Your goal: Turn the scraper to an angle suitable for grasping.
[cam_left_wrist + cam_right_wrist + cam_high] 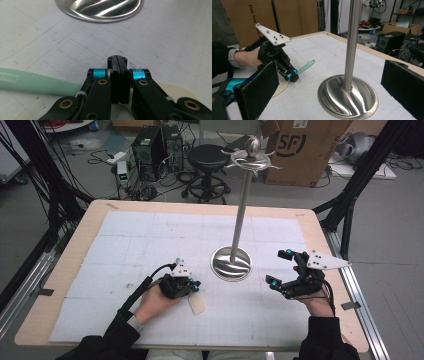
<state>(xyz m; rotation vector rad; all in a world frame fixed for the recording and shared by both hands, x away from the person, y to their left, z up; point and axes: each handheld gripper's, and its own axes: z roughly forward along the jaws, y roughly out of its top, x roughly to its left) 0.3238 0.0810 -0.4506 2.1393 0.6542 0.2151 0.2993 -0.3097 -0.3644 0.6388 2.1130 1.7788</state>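
Observation:
A steel stand (241, 210) with a round base (225, 270) and hooked arms at its top rises mid-table. A spatula with a mint green handle (32, 83) and a cream head (196, 304) lies flat on the white mat. My left gripper (192, 285) rests low over the spot where the handle meets the head, jaws pressed together; I cannot tell whether they pinch the spatula. In the right gripper view the left gripper (292, 76) sits left of the stand's base (348, 100). My right gripper (278, 267) hovers right of the base, jaws wide open and empty.
The white gridded mat (150, 245) covers a wooden table (75, 250). Behind the table stand a black stool (207, 157), computer towers (150, 145) and a cardboard box (305, 145). Black frame struts (350, 205) rise at the right.

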